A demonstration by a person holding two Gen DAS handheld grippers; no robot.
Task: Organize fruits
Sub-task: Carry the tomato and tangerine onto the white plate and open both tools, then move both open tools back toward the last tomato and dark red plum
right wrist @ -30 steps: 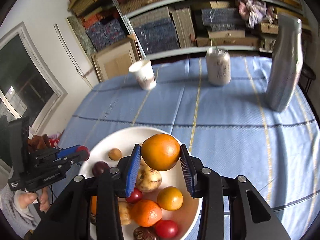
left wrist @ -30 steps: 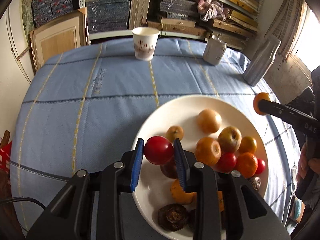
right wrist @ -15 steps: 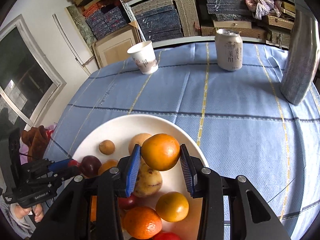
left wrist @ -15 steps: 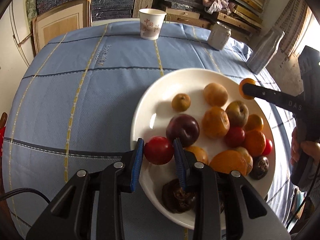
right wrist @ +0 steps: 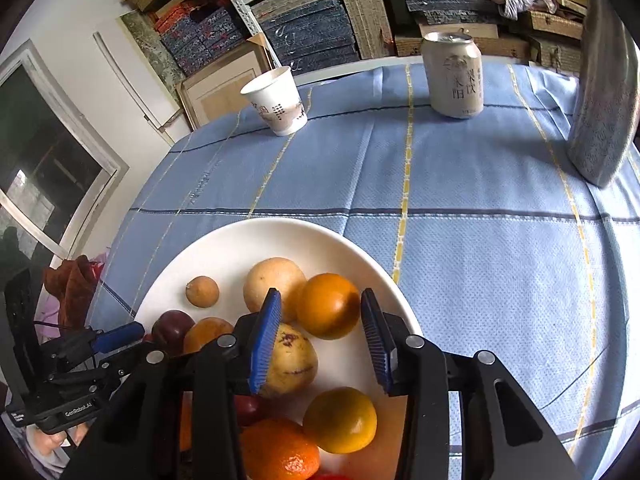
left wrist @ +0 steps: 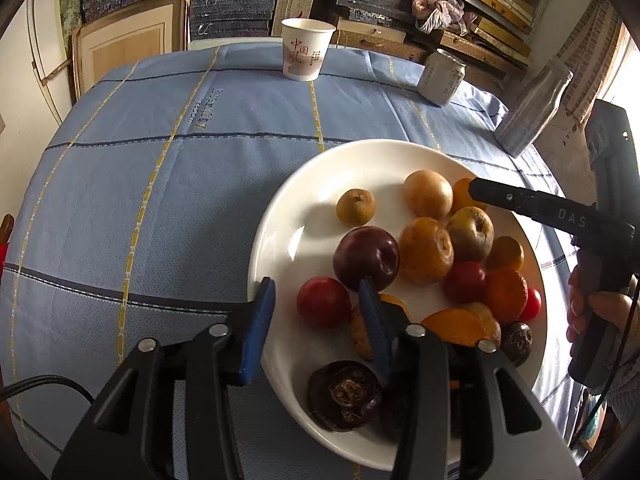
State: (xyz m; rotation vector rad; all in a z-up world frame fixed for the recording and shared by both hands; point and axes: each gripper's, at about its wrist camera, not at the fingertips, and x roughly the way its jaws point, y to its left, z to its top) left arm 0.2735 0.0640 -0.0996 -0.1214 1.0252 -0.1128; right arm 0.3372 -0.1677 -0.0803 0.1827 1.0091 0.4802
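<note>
Two hand-held tools hang over a white plate (left wrist: 280,216) heaped with fruit, on a counter (left wrist: 160,184) covered in a blue checked cloth.

The left tool (left wrist: 316,312) has its jaws opening. A red fruit (left wrist: 323,301) sits on the plate between them, and neither blue pad touches it, so it looks just let go.

The right tool (right wrist: 320,332) also has its jaws opening slightly. An orange (right wrist: 328,306) lies between them, resting on the plate against a pale round fruit (right wrist: 274,282). A gap shows on the right side; the left pad is close, and contact cannot be told.

The task seems well along: every fruit in sight is on the plate, and none lies on the cloth. Whether more remains outside the views cannot be told.

The left view shows the whole pile, including a dark plum (left wrist: 366,258), a small brown fruit (left wrist: 356,207) and a wrinkled dark fruit (left wrist: 344,396) at the near rim, plus a person's hand (left wrist: 600,308) on the right tool's handle. The right view shows the orange's resting spot, and a paper cup (right wrist: 276,100), a drink can (right wrist: 454,76) and a grey bottle (right wrist: 604,100) at the far side.
</note>
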